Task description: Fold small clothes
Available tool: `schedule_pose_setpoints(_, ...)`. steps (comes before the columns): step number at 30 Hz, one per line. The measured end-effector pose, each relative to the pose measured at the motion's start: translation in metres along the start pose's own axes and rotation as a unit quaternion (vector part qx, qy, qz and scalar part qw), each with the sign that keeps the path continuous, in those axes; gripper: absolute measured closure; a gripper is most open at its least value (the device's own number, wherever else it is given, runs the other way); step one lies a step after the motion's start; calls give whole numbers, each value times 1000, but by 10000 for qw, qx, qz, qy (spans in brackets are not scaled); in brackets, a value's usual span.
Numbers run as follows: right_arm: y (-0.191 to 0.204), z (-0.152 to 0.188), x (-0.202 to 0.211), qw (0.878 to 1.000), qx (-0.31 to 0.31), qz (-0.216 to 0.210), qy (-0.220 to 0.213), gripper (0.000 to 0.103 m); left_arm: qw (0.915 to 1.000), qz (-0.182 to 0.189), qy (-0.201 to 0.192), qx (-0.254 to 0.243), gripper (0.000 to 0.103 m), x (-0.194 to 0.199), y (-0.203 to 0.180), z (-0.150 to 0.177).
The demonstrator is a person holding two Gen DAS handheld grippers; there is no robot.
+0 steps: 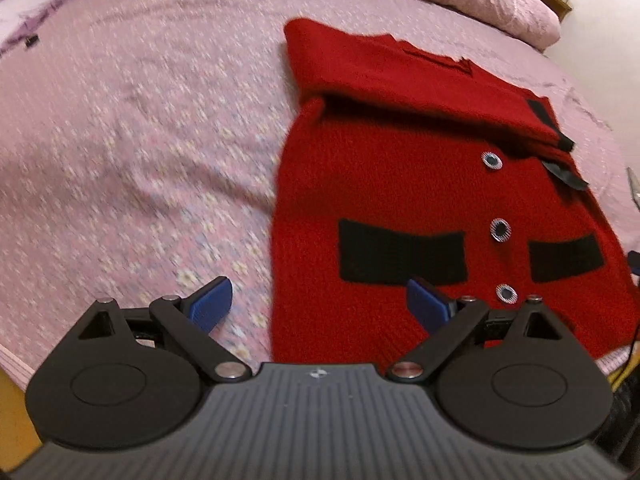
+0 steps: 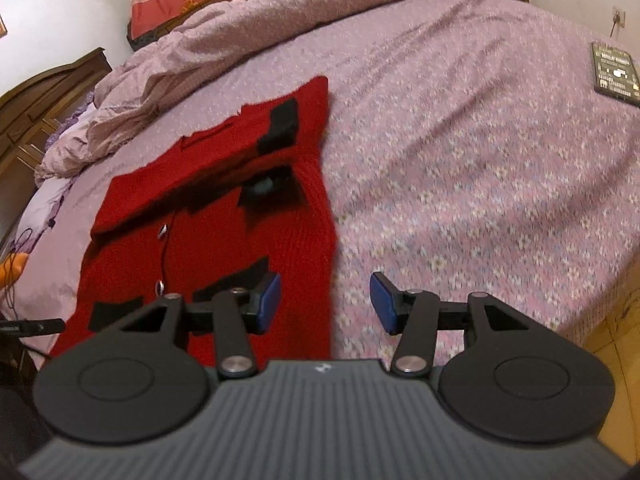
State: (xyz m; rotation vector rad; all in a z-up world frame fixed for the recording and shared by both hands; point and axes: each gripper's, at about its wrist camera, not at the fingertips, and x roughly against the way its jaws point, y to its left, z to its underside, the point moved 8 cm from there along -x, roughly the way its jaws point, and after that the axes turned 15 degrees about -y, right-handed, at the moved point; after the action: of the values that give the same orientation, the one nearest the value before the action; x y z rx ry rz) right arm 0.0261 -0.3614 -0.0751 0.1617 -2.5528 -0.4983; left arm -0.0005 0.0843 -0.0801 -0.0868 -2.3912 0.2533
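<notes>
A small red knitted cardigan (image 1: 400, 184) with black pocket bands and round buttons lies flat on the bed, its sleeves folded across the upper part. It also shows in the right wrist view (image 2: 224, 224). My left gripper (image 1: 320, 308) is open and empty, above the cardigan's lower left corner, its right finger over the red knit. My right gripper (image 2: 325, 302) is open and empty, straddling the cardigan's lower right edge, its left finger over the knit.
The bed has a pink floral cover (image 1: 140, 140). A crumpled quilt (image 2: 240, 36) lies along the far side. A dark phone-like slab (image 2: 616, 74) lies at the far right. A wooden headboard (image 2: 44, 92) stands left. The bed's near edge shows at the right (image 2: 600, 320).
</notes>
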Motion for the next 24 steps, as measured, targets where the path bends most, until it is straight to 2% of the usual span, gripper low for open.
schedule_pose_setpoints(4,-1,10,-1,9995,-177,-170,176,51,9998,122,-12,-159,8,-1,-5,4)
schedule_pose_setpoints(8,5,18,-4,9982,-305,-369,370,49,9982,586,135,-14,8,-5,-13,7)
schedule_pose_setpoints(12,18,21,-2,9968,-198,-649,421,50,9967,770,255,84,8,-9,-17,11)
schedule_pose_setpoints(17,30,24,-2,9938,-94,-950,572,49,9901,1255,527,334,8,-9,-24,20)
schedule_pose_setpoints(22,36,28,-6,9896,-203,-1234,714,50,9883,1385,567,302,8,-13,-29,26)
schedule_pose_setpoints(24,38,29,-10,9872,-309,-1358,783,50,9898,1271,487,413,8,-20,-28,24)
